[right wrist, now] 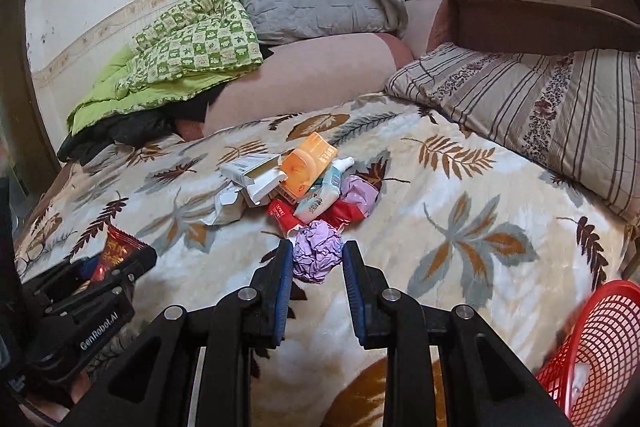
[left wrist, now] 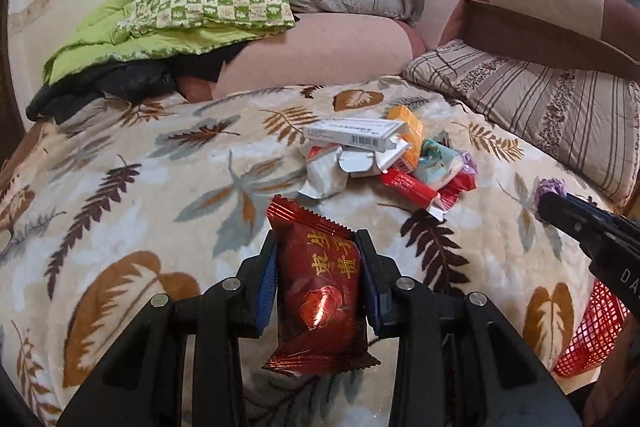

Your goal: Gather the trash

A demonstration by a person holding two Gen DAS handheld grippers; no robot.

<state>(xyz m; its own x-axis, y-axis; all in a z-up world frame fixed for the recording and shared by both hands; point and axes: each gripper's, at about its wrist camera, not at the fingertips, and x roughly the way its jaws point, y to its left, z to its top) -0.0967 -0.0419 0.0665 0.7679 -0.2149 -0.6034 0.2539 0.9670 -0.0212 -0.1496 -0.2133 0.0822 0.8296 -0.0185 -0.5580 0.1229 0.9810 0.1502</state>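
Now L tool (left wrist: 317, 277) grips wrapper (left wrist: 320, 291), basket (right wrist: 596, 351) nr.

The left black plastic two-finger gripper (left wrist: 317, 277) is showing ribbed blue pads (left wrist: 267, 281) and round silver screws (left wrist: 231, 283). The matching right gripper (right wrist: 318, 283) is bearing white "GenRobot.AI" lettering on its neighbour's side.

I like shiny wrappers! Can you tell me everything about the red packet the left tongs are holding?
The red packet is a glossy, dark red foil pouch with gold characters and a round gold flower-like design. Both ends have crimped, zigzag edges. It looks sealed and a little puffy. The left tongs pinch it by its sides between blue pads, holding it lengthwise above the leaf-patterned blanket. Nothing else seems to touch it. From the right camera, only its top end peeks out.
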